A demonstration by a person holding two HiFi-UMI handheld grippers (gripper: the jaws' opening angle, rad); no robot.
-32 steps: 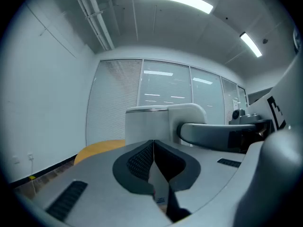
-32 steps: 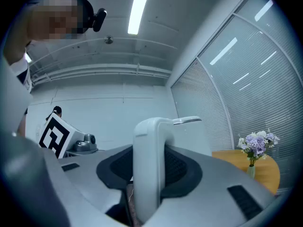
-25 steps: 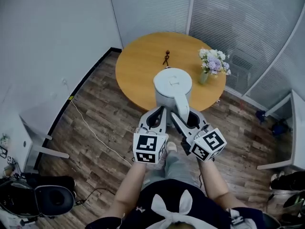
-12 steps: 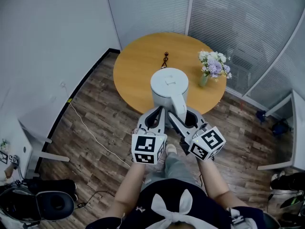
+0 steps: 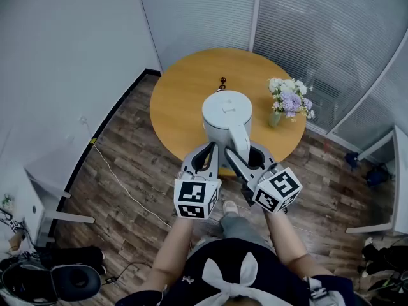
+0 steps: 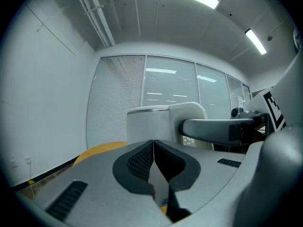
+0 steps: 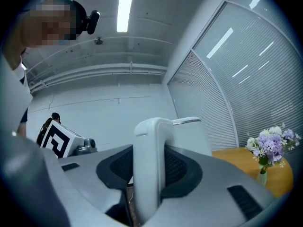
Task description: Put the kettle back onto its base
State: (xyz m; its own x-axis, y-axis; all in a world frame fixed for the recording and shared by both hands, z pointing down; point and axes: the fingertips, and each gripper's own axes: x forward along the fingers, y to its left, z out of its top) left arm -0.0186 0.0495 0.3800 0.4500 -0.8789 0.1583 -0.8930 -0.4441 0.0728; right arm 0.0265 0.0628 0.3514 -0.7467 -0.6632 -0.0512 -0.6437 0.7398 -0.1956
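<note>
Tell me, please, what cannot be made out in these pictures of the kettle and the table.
Base: shows in no view; in the head view the kettle covers the table beneath it.
Kettle's underside: hidden behind the right hand-held gripper in the right gripper view, so touching or lifted is unclear.
Small dark object on the table: too small in the head view to identify.
Contents: hidden under the lid.

The kettle (image 5: 227, 116) is gleaming pale grey-white, the table (image 5: 182, 94) glowing honey-orange; the flowers (image 5: 290, 97) are showing white and lilac (greenish below), the floor (image 5: 134, 152) running brown-planked, left gripper (image 5: 210, 148) and right gripper (image 5: 243, 153) wearing black-and-white squares.
</note>
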